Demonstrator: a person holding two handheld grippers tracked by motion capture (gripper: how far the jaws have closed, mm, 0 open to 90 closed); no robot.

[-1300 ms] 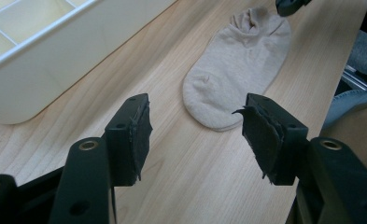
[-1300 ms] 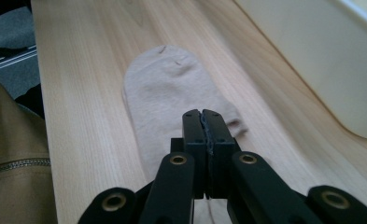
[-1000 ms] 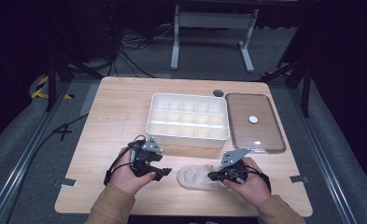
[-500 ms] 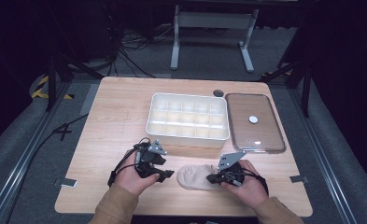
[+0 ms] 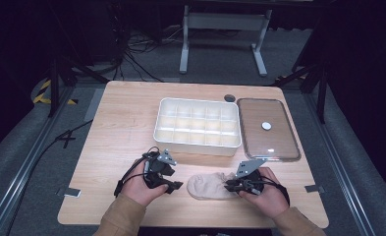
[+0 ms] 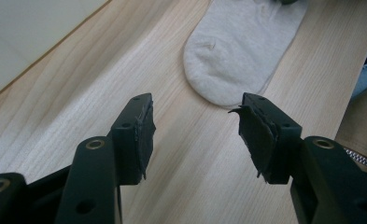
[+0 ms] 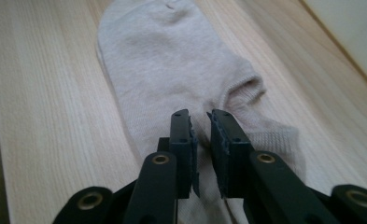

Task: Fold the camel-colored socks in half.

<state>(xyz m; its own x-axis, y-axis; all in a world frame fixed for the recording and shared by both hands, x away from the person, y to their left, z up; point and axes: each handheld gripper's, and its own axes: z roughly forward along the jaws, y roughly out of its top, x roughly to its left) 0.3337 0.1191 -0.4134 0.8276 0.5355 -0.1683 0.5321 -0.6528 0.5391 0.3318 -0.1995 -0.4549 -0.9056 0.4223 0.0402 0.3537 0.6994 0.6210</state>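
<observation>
- I see a white compartment tray (image 5: 197,126) in the middle of the wooden table (image 5: 122,123), its cells divided in rows.
- Just to its right lies a clear lid (image 5: 267,129), flat on the table, with a small white round piece (image 5: 266,126) on it.
- A small dark round spot (image 5: 229,98) sits at the table's far edge, near the tray's corner.
- Beyond the table I make out a grey metal stand (image 5: 223,29) and black cables (image 5: 131,49) on the floor.

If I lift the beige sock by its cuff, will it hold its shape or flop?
Probably flop: the sock is thin knit lying flat on the table, its cuff already crumpled. It looks light, so a push would likely bunch it, not slide it whole.
</observation>
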